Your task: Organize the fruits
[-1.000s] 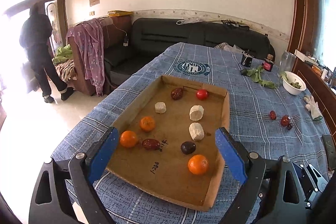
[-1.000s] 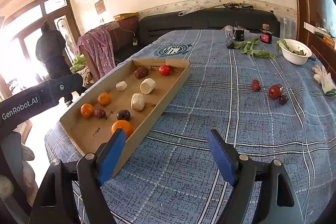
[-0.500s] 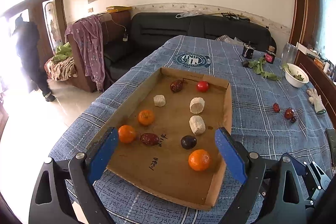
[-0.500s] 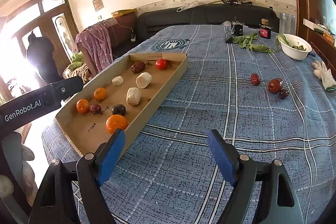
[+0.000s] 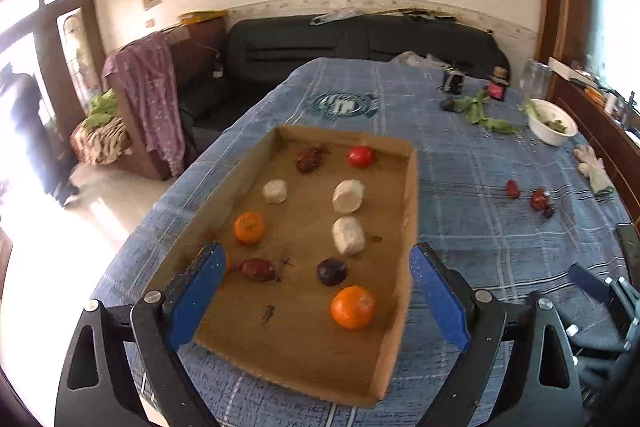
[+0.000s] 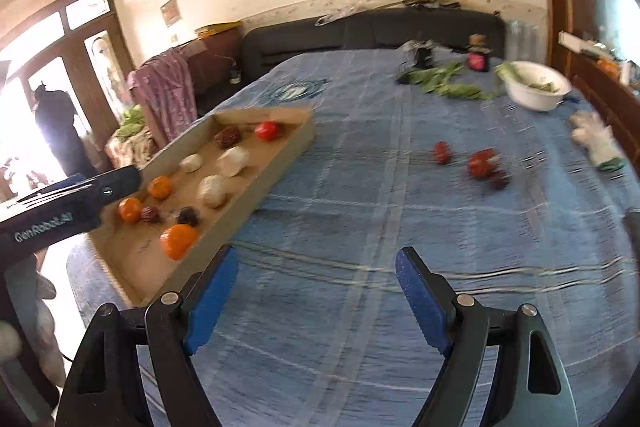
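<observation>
Sliding nearer than a moment ago, the spread, empty left gripper (image 5: 316, 281) hangs over the cardboard tray (image 5: 410, 211) of fruit while the right gripper (image 6: 316, 291), also spread, faces 3 loose red fruits (image 6: 482, 163) ahead.

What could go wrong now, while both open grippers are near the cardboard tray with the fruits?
1. The cardboard tray has low walls, and the left gripper hangs over it; a bump could probably send the round orange rolling.
2. Three small red fruits lie loose on the tablecloth; the open right gripper might push them further instead of catching them.
</observation>
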### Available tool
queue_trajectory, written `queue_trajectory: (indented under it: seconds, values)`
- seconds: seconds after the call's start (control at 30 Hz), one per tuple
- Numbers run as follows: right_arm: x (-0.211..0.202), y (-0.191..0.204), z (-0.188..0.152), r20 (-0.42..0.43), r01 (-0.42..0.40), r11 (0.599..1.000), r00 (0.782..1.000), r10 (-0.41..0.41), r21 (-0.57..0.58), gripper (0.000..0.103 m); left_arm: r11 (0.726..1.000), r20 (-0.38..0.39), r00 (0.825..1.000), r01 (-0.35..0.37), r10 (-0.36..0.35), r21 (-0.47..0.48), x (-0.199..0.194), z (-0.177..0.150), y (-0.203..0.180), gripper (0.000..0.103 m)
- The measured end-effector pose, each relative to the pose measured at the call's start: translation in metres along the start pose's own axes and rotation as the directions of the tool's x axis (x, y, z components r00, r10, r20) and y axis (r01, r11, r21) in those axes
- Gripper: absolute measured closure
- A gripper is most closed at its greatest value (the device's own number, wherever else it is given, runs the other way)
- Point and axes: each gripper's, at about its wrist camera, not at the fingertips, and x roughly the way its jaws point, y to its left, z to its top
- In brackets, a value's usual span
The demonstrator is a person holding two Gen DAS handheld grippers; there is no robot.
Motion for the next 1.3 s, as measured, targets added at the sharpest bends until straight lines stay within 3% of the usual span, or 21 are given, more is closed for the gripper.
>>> queue_trajectory:
  seconds: [0.2,0.37,0.43,0.5,0.7,0.77,0.87,1.0,1.13,1.2,1.3]
  values:
    - [-0.013,-0.081,0.025,-0.018,0.168,0.984,0.986,-0.167,0.055,0.014,0.990,0.011,0.990,0.144,-0.144,0.014,0.003,0.032,-0.023,0.010]
    - [0.009,-0.134,0.045,-0.054,0.199,0.970,0.980,-0.193,0.142,0.014,0.961,-0.058,0.960,0.276,-0.274,0.016,0.033,0.045,-0.062,0.010]
    - [0.026,-0.146,0.052,-0.065,0.168,0.970,0.985,-0.159,0.175,0.022,0.947,-0.094,0.943,0.321,-0.319,0.013,0.050,0.051,-0.081,0.010]
    - [0.047,-0.158,0.058,-0.100,0.150,0.965,0.986,-0.131,0.214,0.040,0.940,-0.120,0.933,0.342,-0.338,0.012,0.069,0.058,-0.100,0.010]
    - [0.090,-0.163,0.069,-0.119,0.097,0.964,0.991,-0.069,0.248,0.042,0.898,-0.201,0.876,0.436,-0.438,-0.060,0.124,0.070,-0.135,0.012]
    - [0.096,-0.162,0.071,-0.117,0.092,0.964,0.991,-0.064,0.248,0.042,0.898,-0.216,0.873,0.435,-0.438,-0.064,0.136,0.070,-0.143,0.020]
    - [0.101,-0.160,0.071,-0.103,0.075,0.969,0.993,-0.052,0.236,0.042,0.883,-0.254,0.848,0.464,-0.465,-0.067,0.153,0.067,-0.156,0.034]
    - [0.116,-0.155,0.074,-0.125,0.086,0.976,0.990,-0.061,0.201,0.042,0.879,-0.273,0.841,0.475,-0.467,-0.041,0.169,0.066,-0.175,0.037]
    - [0.125,-0.149,0.073,-0.133,0.107,0.982,0.987,-0.086,0.154,0.042,0.870,-0.309,0.821,0.492,-0.481,-0.046,0.189,0.068,-0.194,0.045]
    - [0.126,-0.146,0.072,-0.132,0.098,0.985,0.988,-0.080,0.139,0.055,0.870,-0.324,0.817,0.492,-0.477,-0.038,0.196,0.067,-0.201,0.049]
    - [0.120,-0.147,0.071,-0.114,0.095,0.986,0.990,-0.079,0.137,0.055,0.864,-0.346,0.806,0.503,-0.481,-0.029,0.202,0.064,-0.211,0.056]
